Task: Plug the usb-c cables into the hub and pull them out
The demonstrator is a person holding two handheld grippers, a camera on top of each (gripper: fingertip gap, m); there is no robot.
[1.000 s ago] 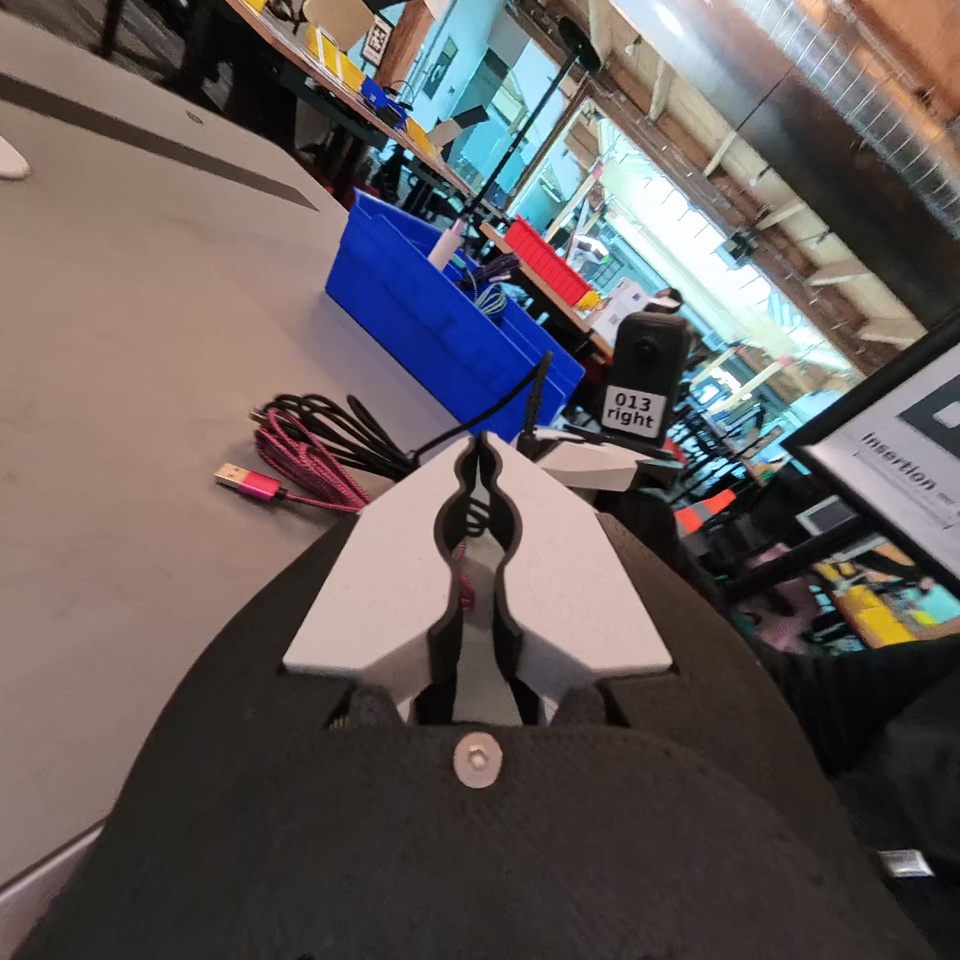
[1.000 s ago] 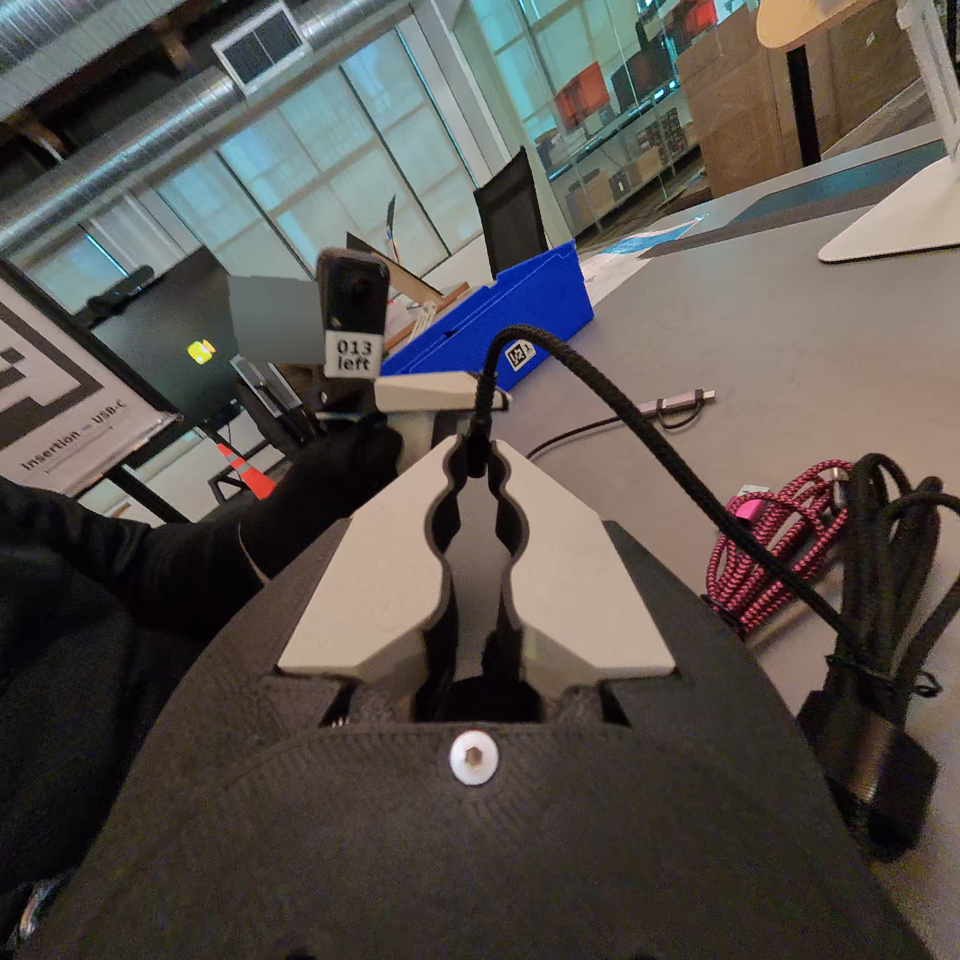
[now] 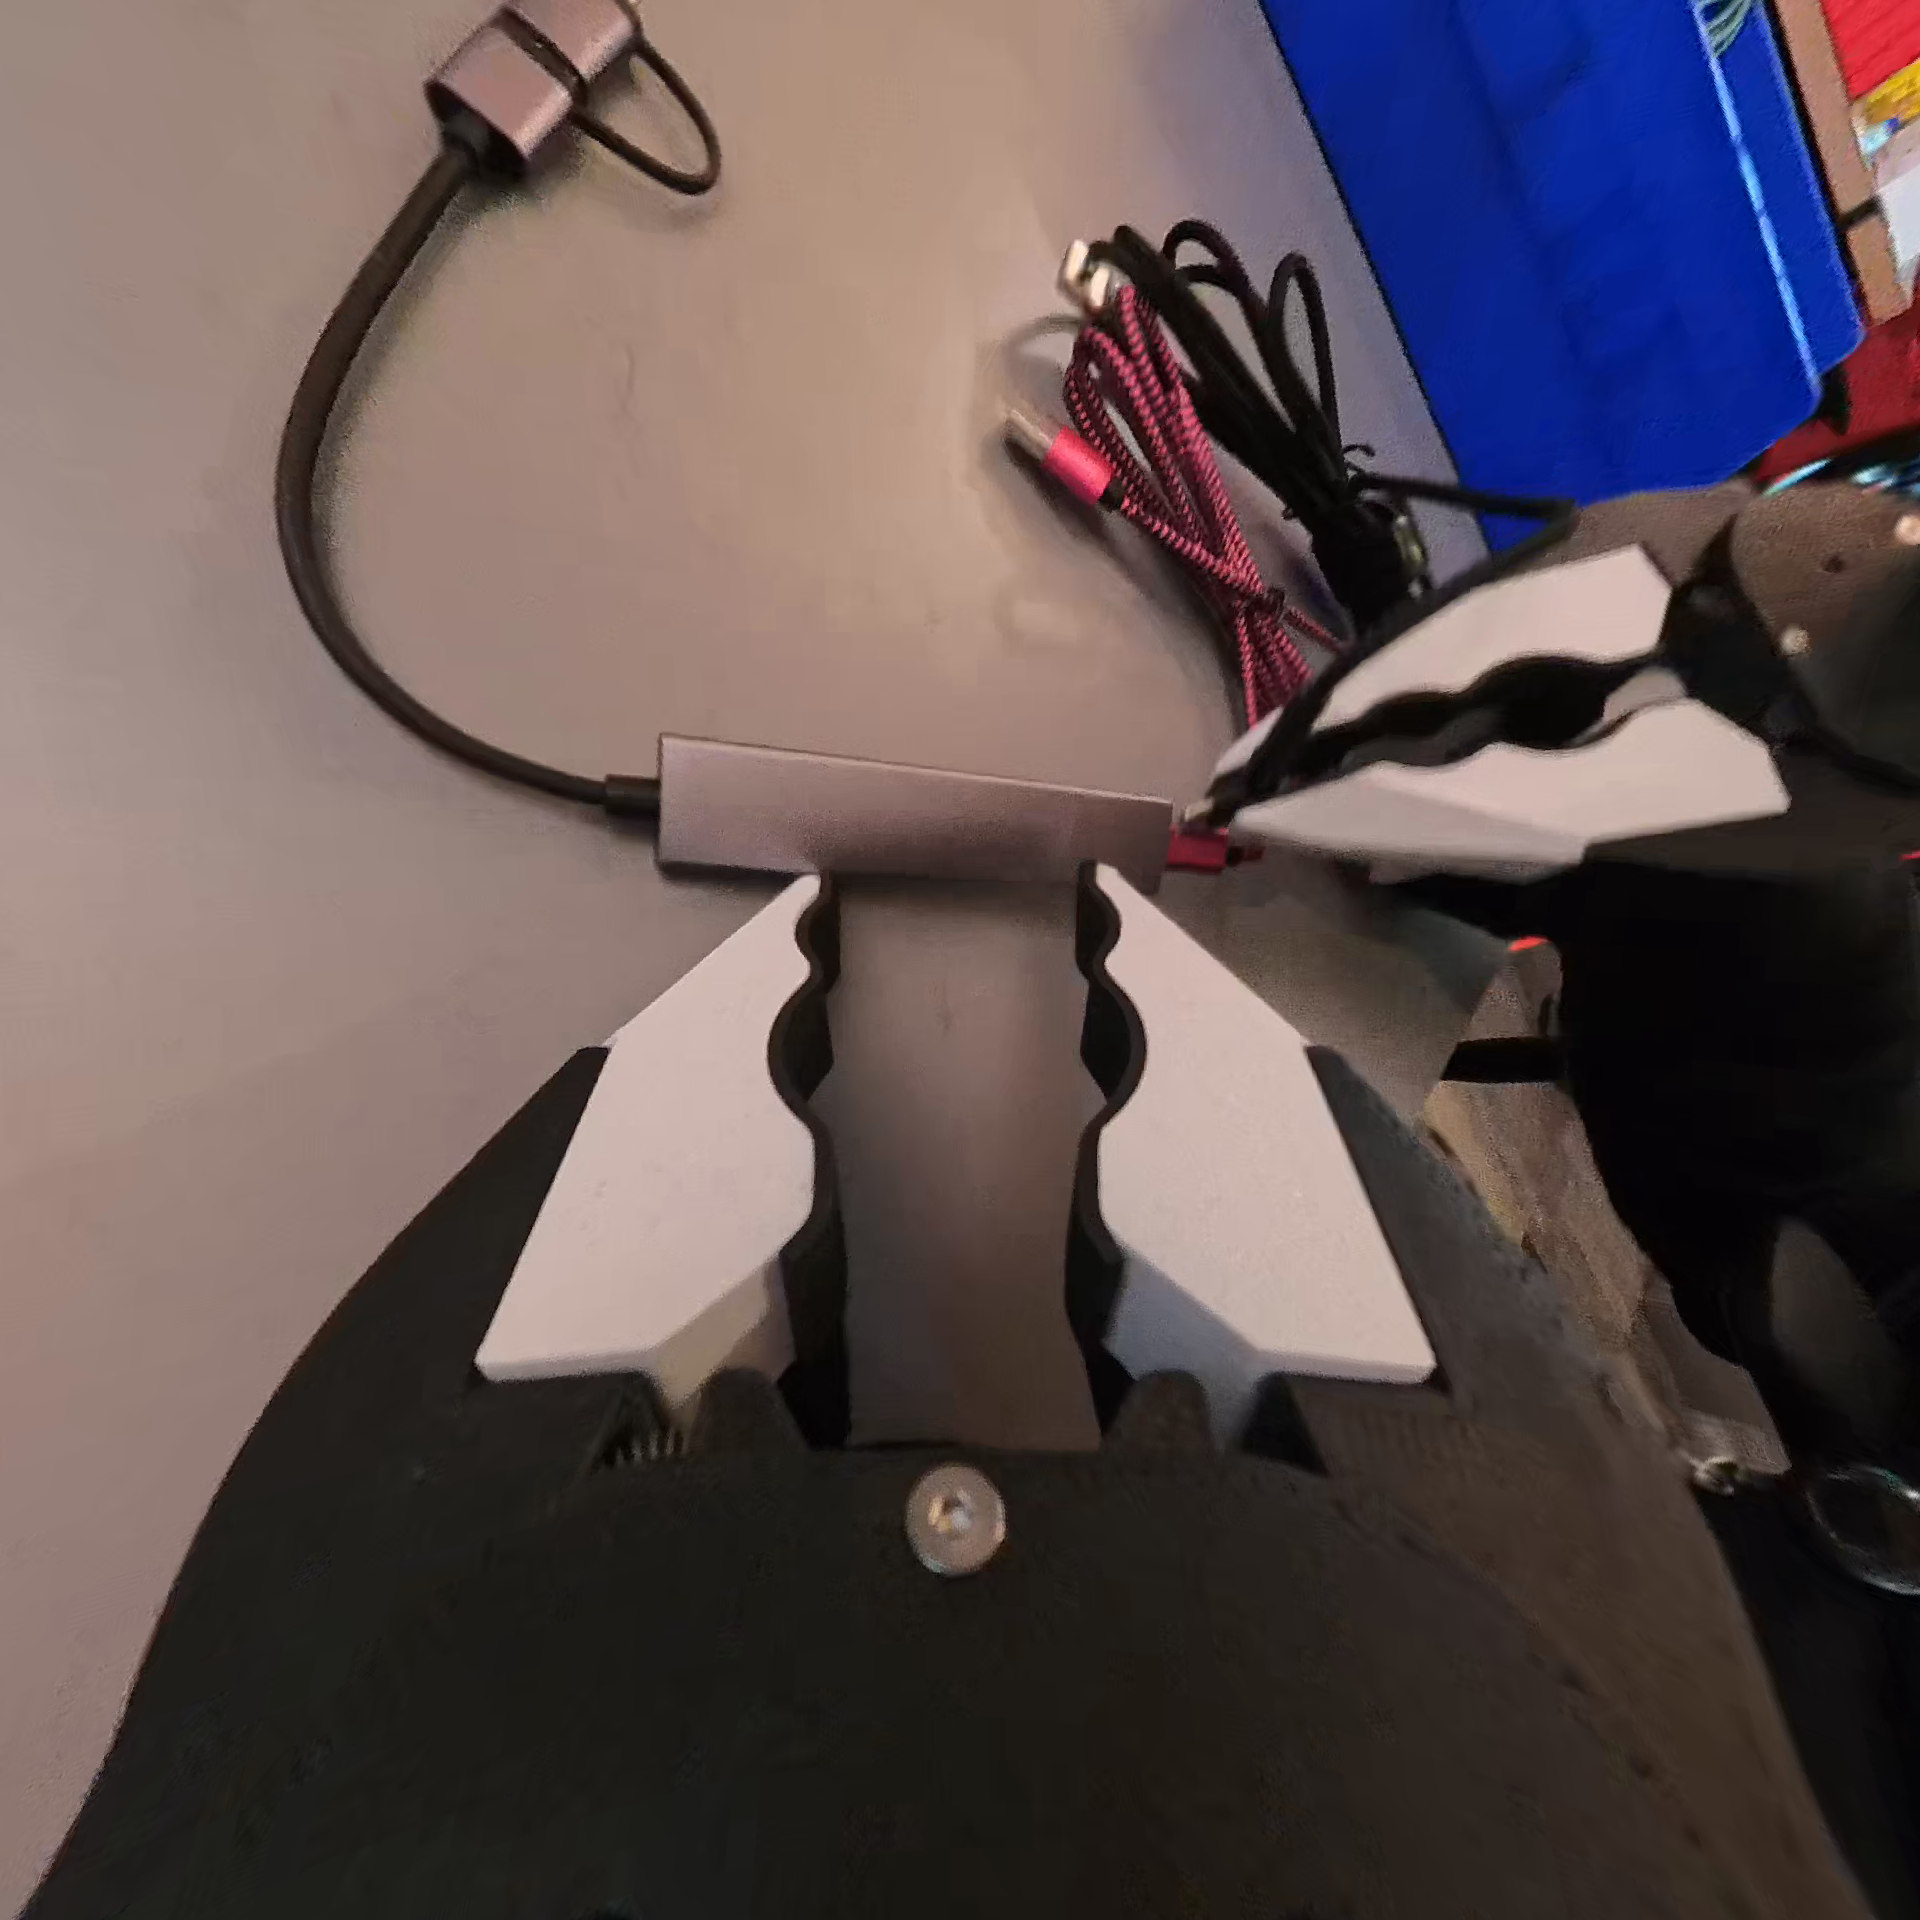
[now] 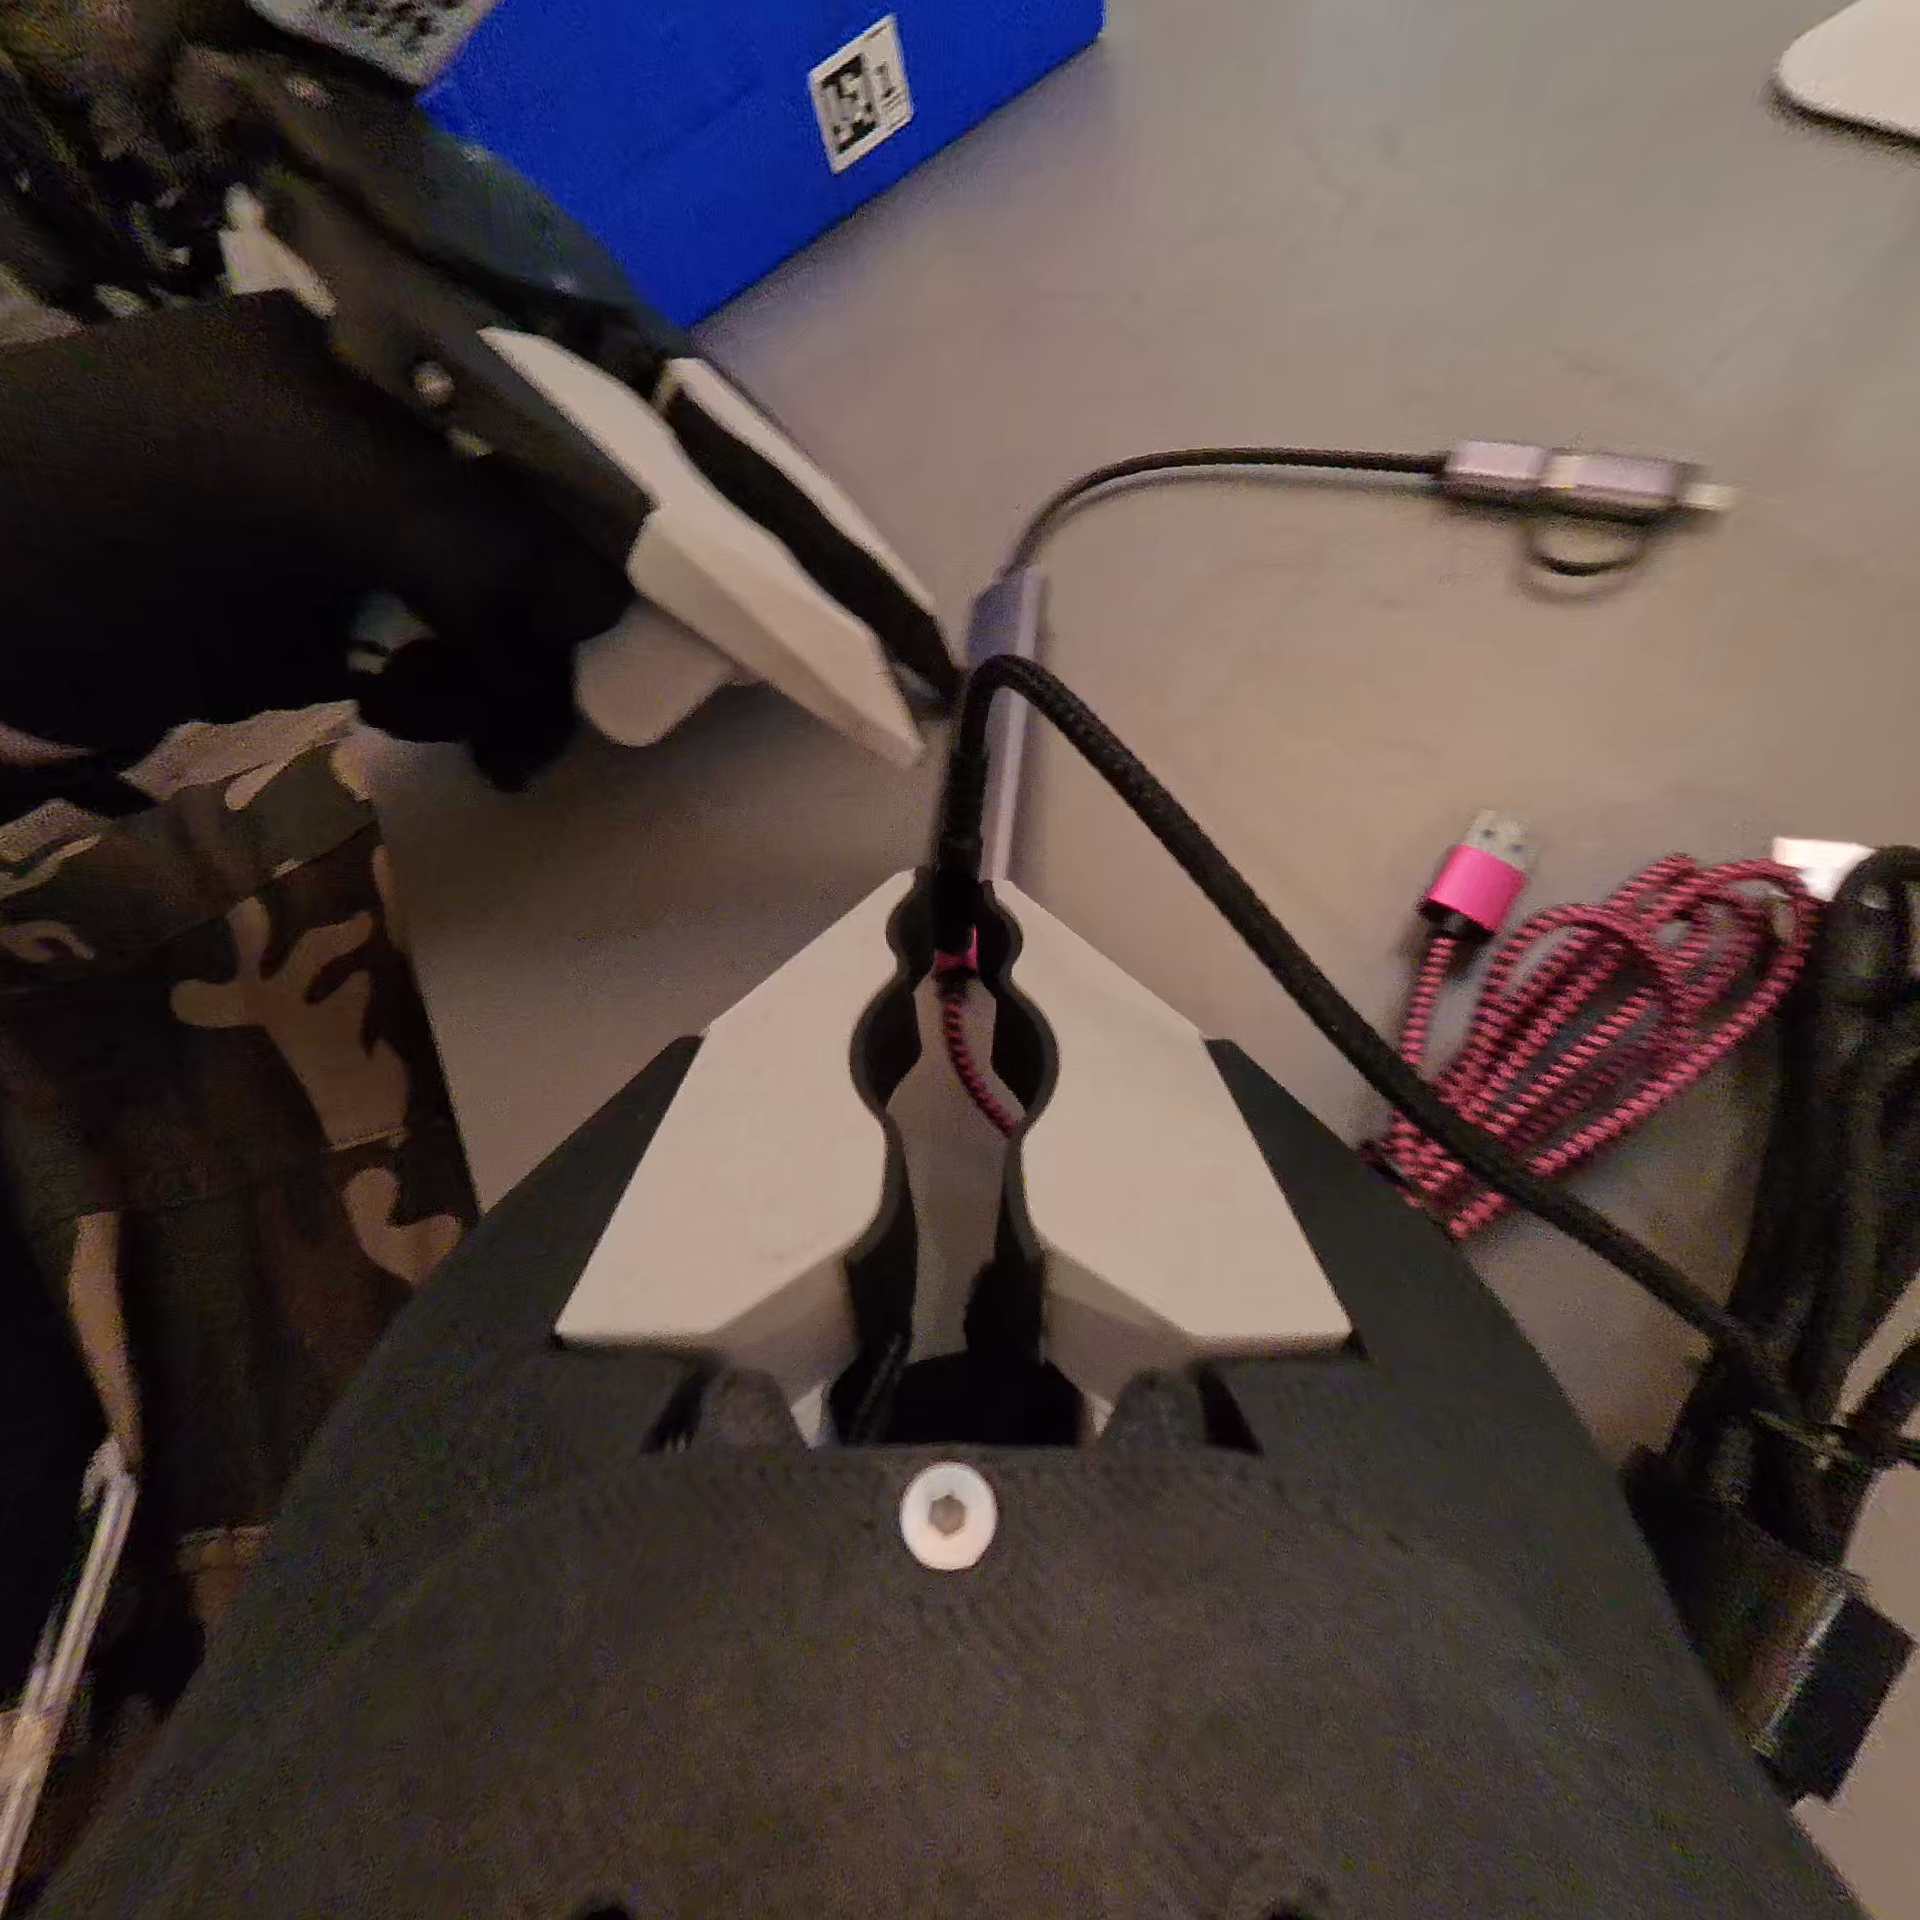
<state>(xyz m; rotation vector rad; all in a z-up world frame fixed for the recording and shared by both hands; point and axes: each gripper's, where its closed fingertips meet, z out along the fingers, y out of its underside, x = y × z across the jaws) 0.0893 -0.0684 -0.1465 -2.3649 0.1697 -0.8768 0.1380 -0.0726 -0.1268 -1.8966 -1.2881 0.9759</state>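
grey hub (image 3: 904, 805), blue bin (image 3: 1558, 239) (pink-black cable (image 3: 1174, 488))

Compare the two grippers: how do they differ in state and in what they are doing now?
The left gripper is open, its fingertips at the long side of the grey hub; the right gripper is shut on the black braided cable, at the hub's end. Both have grey fingers with wavy black pads.

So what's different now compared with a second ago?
Both grippers tipped down to the table. The left gripper opened and now straddles the grey hub. The right gripper carried its black cable to the hub's end. Unchanged: its grip, and the pink cable bundle lying beside.
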